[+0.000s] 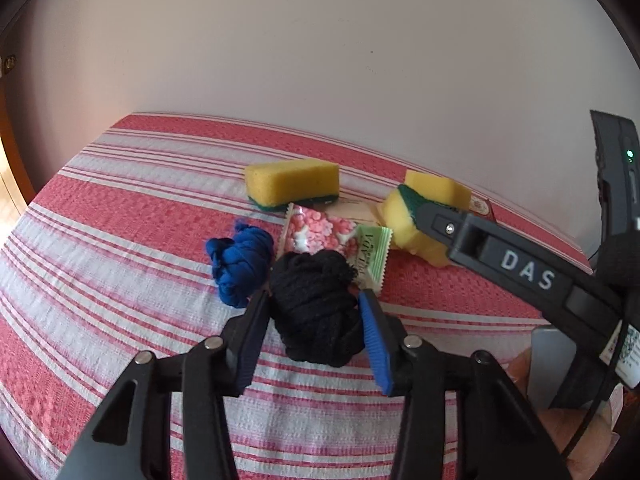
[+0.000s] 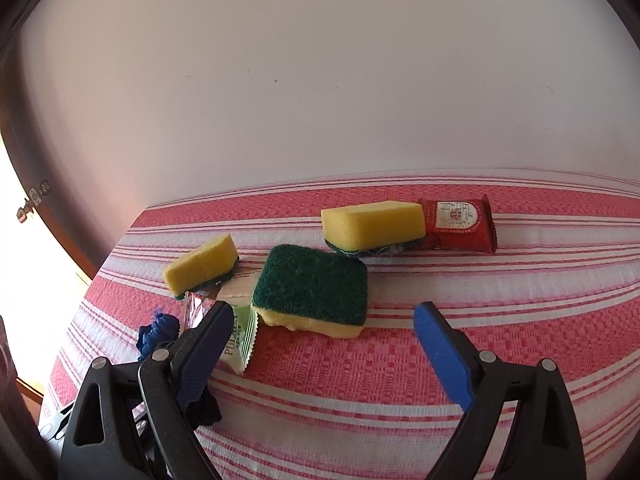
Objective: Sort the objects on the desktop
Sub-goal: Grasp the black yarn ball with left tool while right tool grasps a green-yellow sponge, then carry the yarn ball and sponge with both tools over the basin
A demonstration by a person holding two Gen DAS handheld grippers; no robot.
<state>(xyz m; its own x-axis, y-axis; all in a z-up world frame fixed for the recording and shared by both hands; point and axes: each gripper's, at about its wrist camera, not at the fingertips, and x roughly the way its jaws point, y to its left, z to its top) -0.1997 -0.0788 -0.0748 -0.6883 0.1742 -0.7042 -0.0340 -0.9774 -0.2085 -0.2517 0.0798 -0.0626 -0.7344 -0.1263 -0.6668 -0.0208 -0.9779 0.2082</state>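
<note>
My left gripper [image 1: 314,312] is shut on a black ball of yarn [image 1: 316,304] resting on the striped cloth. A blue yarn bundle [image 1: 240,266] lies just left of it. Behind are a pink sachet [image 1: 320,234], a green sachet [image 1: 370,254] and a yellow sponge [image 1: 292,184]. My right gripper [image 2: 324,332] is open, just in front of a sponge lying green side up [image 2: 312,288]. Two more yellow sponges [image 2: 202,266] [image 2: 372,224] and a red packet [image 2: 458,224] lie behind. The green sachet [image 2: 238,338] sits by the right gripper's left finger.
The red-and-white striped cloth [image 2: 440,412] covers the table, with a plain white wall [image 2: 320,80] behind. The right gripper's black body [image 1: 520,268] crosses the right side of the left wrist view, over a sponge [image 1: 424,208].
</note>
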